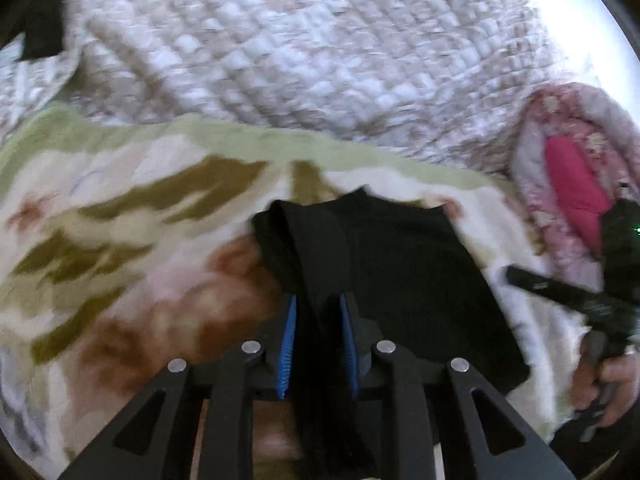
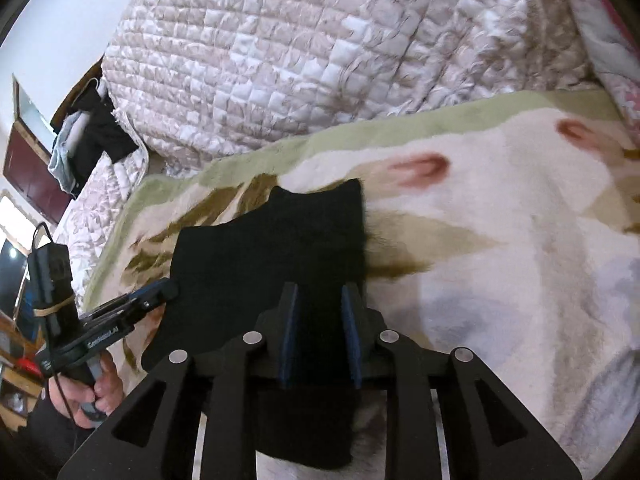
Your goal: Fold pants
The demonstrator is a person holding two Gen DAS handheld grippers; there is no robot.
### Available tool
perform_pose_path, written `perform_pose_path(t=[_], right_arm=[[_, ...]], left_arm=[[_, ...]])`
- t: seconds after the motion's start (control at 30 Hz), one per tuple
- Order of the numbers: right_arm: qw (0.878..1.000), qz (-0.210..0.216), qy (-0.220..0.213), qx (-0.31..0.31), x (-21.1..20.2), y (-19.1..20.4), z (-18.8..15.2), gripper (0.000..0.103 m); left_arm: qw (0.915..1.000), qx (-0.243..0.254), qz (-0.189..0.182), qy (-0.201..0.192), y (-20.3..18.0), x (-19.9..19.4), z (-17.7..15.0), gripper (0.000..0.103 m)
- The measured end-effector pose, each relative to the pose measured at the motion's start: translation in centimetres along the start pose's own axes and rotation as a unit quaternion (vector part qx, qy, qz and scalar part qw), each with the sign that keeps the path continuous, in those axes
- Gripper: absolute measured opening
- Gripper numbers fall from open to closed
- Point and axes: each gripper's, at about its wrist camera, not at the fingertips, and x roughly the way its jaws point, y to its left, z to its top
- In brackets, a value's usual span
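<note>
Pants [image 1: 400, 264], black, lie partly folded on the floral blanket [image 1: 120, 240] over the bed. Left tongs [image 1: 318, 320] grip one bunched edge; right tongs [image 2: 320, 312] grip the opposite edge, cloth clamped between each pair of pads.

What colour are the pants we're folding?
Plain black pants, clearest in the right wrist view.
</note>
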Motion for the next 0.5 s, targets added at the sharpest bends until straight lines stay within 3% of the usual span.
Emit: perform_pose_path(t=[0.17,0.37,0.43,0.5], right_arm=[[0.999,-0.019,-0.014,-0.041,-2.1,2.2,-2.0,0.023],[0.993,-0.039,0.007,-0.114,-1.3,6.2,-5.6,0.023],[0.989,-0.059,0.036,-0.13,0.2,6.5,-6.7,0.023],[0.989,-0.063,0.027,-0.134,-0.3,6.8,-7.0,0.023]], left_arm=[[0.9995,-0.012,0.011,-0.027,0.7,-2.8,-1.2,0.024],[0.9975,0.024,-0.025,-0.061,-4.0,-6.7,-3.0,0.024],[0.9973,0.044,-0.03,-0.051,-5.3,-6.3,-4.3,0.024],[0.9984,0.05,-0.015,-0.02,-5.6,-4.6,-5.6,0.024]])
